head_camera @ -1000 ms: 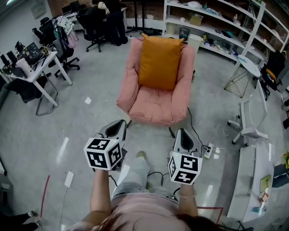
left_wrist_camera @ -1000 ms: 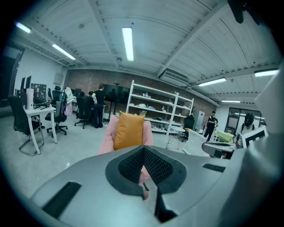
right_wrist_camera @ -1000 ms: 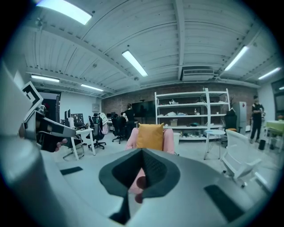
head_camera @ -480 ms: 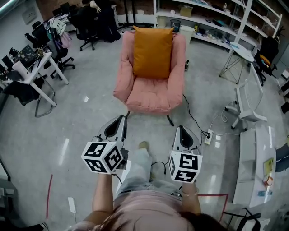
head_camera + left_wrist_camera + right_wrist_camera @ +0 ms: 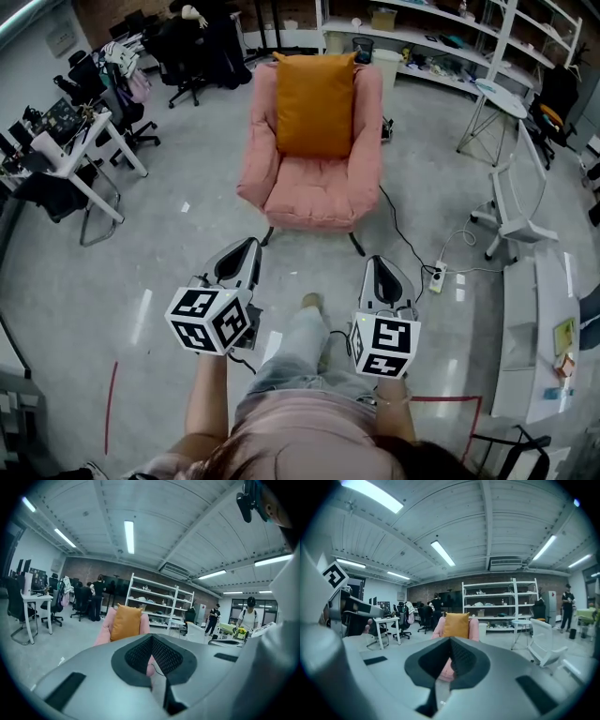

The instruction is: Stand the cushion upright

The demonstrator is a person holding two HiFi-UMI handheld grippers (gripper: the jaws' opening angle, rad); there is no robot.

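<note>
Floor (image 5: 159, 272) first: grey and shiny, spreading all round you, with a long white shelf rack (image 5: 441, 42) along the far side and a desk (image 5: 80, 141) off to your left. Dead ahead sits the pink armchair (image 5: 314, 197), facing you, and the orange cushion (image 5: 314, 103) is on it. It stands upright, lower edge on the seat, back against the backrest, top edge about level with the chair's top. Your two grippers are at the near end, well apart from both chair and cushion. On the left gripper (image 5: 242, 251) the jaws are pressed together with nothing between them, nose aimed towards the armchair. The right gripper (image 5: 380, 267) is the same, jaws together and empty, with the pink seat showing just past its tips in the right gripper view. Smallest of all, a white power strip (image 5: 437, 278) lies on the floor to your right, near the right gripper.
</note>
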